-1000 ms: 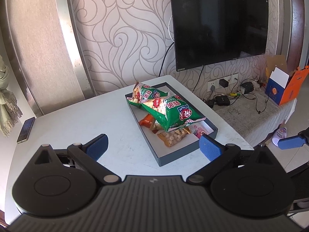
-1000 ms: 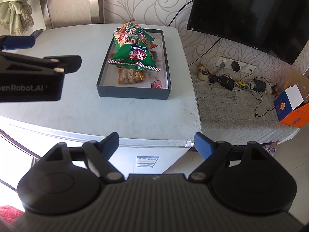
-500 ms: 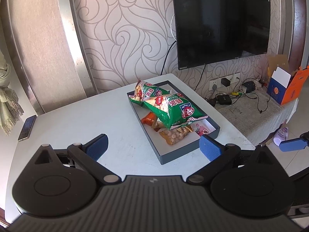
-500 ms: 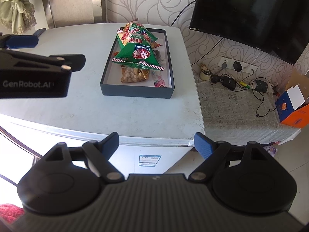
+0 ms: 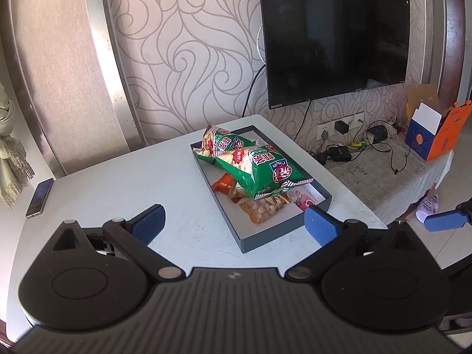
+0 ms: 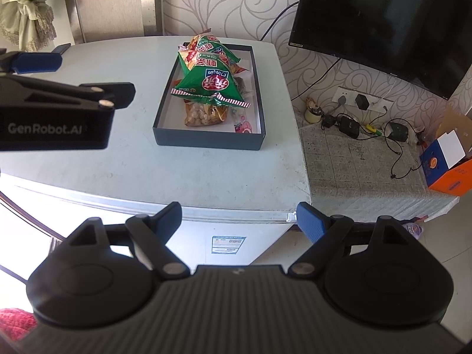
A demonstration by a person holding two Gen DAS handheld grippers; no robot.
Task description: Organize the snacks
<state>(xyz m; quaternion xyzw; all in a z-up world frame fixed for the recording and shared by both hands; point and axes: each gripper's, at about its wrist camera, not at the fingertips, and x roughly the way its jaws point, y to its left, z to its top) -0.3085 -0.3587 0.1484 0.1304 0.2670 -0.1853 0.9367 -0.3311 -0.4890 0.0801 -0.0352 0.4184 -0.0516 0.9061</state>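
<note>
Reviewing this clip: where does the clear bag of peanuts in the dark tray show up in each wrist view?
Left wrist: the peanut bag lies right of centre, at the tray's near end, under the green chip bag.
Right wrist: the peanut bag sits centre, upper half, at the tray's near end below the green chip bag.
Shared landmark: the dark tray.

Both grippers are just hanging in the air with nothing between the fingers. The left gripper [image 5: 233, 221] has its blue-padded fingers spread wide — same for the right gripper [image 6: 239, 216]. The left one sits off to the right gripper's left, level and pointing the same way.
</note>
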